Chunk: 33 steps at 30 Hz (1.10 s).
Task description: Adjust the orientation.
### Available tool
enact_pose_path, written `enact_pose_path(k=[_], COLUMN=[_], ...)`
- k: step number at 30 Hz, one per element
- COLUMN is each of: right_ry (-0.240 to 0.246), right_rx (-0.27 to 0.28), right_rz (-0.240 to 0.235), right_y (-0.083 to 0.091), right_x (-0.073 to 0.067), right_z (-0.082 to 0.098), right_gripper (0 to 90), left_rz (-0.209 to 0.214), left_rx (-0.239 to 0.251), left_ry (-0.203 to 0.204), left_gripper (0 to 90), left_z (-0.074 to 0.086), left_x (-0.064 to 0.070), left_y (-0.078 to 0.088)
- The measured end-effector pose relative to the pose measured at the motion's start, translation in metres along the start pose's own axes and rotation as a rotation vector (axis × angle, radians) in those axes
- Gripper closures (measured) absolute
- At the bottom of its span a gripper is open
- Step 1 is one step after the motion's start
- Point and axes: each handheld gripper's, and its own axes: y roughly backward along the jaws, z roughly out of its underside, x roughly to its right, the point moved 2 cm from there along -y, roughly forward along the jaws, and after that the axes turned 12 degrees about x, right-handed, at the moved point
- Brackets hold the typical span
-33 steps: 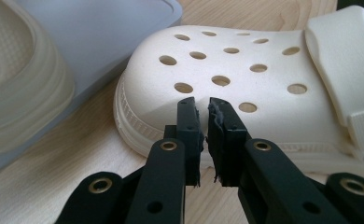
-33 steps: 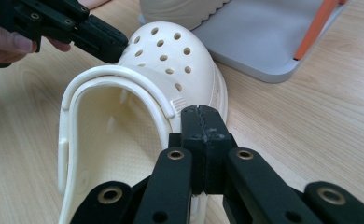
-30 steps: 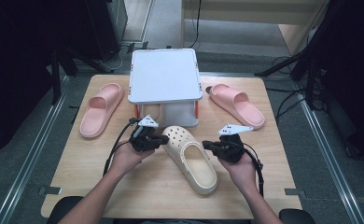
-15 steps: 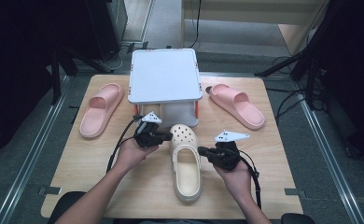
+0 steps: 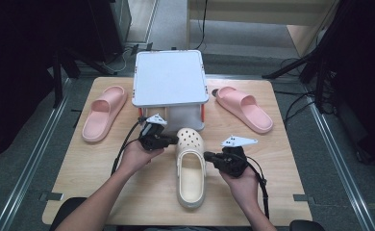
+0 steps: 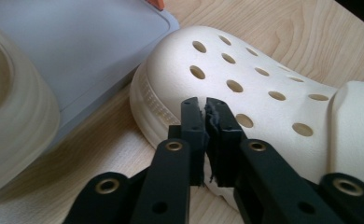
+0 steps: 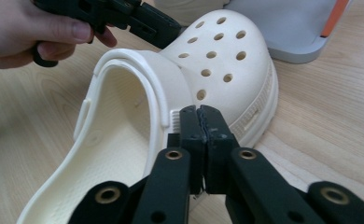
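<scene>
On the wooden table (image 5: 104, 192), just in front of the white storage box (image 5: 168, 77), a cream perforated clog (image 5: 190, 166) lies sole-down, toe end nearly touching the box front & heel end toward the person. Two hand-held grippers flank the clog. L gripper (image 5: 175, 140), in the person's left hand (image 5: 136, 156), meets the clog's toe cap from its left side; in the left gripper view its black jaws stand together w/ only a sliver of a gap, tips (image 6: 206, 109) against the holed upper, nothing clamped between them, having just eased apart slightly. R gripper (image 5: 208, 156), in the right hand (image 5: 241, 180), sits at the clog's right side beside the strap pivot; the right gripper view shows its jaws pressed together, tips (image 7: 199, 116) at the clog's side wall where the strap joins, no part of the shoe between the pads, jaws just loosened a touch. Same view shows the left hand (image 7: 28, 30) & its gripper on the far side of the clog. A pink slide (image 5: 104, 113) lies left of the box, well apart from the clog; a second pink slide (image 5: 245, 108) lies right of the box, angled. Cables trail from both grippers toward the person. Box lid is grey-white w/ orange latches at the front corners; box sits at the table's far-centre.
</scene>
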Motion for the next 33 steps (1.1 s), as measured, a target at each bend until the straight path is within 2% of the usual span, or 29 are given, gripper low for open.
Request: enact_pose_path(k=[1, 2, 4, 7, 11, 14, 17, 21, 23, 26, 28, 33], right_ry=[-0.008, -0.012, -0.002, -0.01, -0.015, -0.03, -0.033, -0.039, -0.036, -0.034, -0.04, -0.051], right_rx=[0.001, 0.013, 0.035, 0.045, 0.047, 0.047, 0.027, 0.025, 0.021, 0.014, 0.004, -0.005], right_rz=[-0.001, 0.006, 0.02, 0.029, 0.017, 0.003, 0.001, 0.009, 0.028, 0.029, 0.021, 0.036], right_y=[0.001, 0.002, 0.006, 0.012, 0.017, 0.018, 0.017, 0.016, 0.015, 0.012, 0.011, 0.008], right_x=[0.001, 0.002, 0.003, 0.004, -0.001, -0.005, -0.01, -0.016, -0.018, -0.02, -0.021, -0.023], right_z=[-0.001, -0.003, -0.007, -0.012, -0.014, -0.013, -0.011, -0.009, -0.008, -0.005, -0.003, 0.004], right_gripper=[86.8, 86.8, 84.3, 79.5, 79.5, 75.1, 70.1, 59.4, 55.1, 53.5, 53.5, 48.2], left_rz=[0.007, 0.012, 0.008, 0.023, 0.031, 0.037, 0.04, 0.032, 0.032, 0.037, 0.016, 0.024], left_rx=[0.01, 0.012, 0.014, 0.033, 0.066, 0.056, 0.081, 0.076, 0.071, 0.065, 0.051, 0.043], left_ry=[0.026, 0.034, 0.027, 0.031, 0.038, 0.022, 0.045, 0.023, 0.014, 0.005, -0.02, 0.0], left_gripper=[79.3, 77.0, 76.2, 75.0, 74.9, 74.9, 75.9, 78.4, 78.6, 78.6, 78.5, 78.6], left_z=[-0.001, -0.002, -0.004, -0.01, -0.022, -0.03, -0.037, -0.048, -0.052, -0.058, -0.062, -0.071], left_x=[-0.001, -0.002, -0.001, 0.0, 0.002, 0.003, 0.002, 0.002, 0.003, 0.004, 0.005, 0.002], left_y=[0.001, 0.002, 0.006, 0.017, 0.032, 0.042, 0.048, 0.056, 0.06, 0.066, 0.069, 0.072])
